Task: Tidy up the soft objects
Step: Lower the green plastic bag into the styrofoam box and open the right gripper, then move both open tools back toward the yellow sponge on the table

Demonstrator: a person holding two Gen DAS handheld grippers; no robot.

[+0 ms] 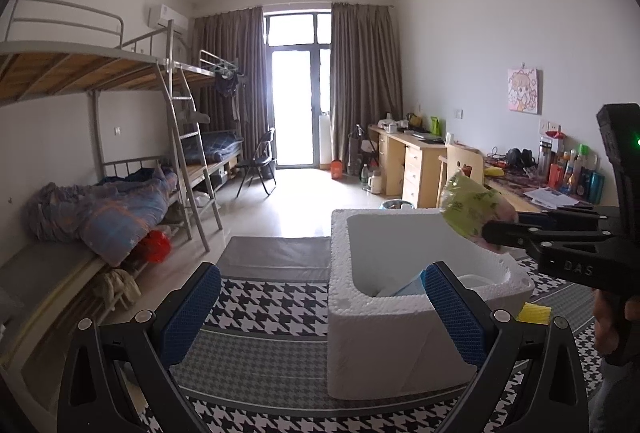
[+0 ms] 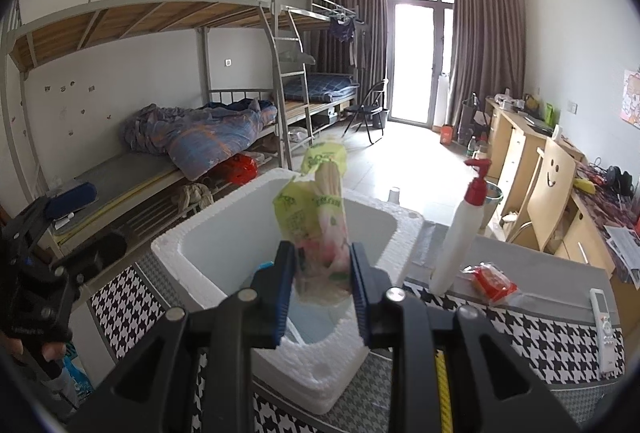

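Packet (image 2: pixel 320 229), green and crinkled, is pinched by the right gripper (image 2: pixel 323 279) above the near rim of the foam box (image 2: pixel 224 225). The left gripper (image 1: pixel 320 313) is spread wide before the box's near wall. A bottle (image 2: pixel 460 233) stands beyond.
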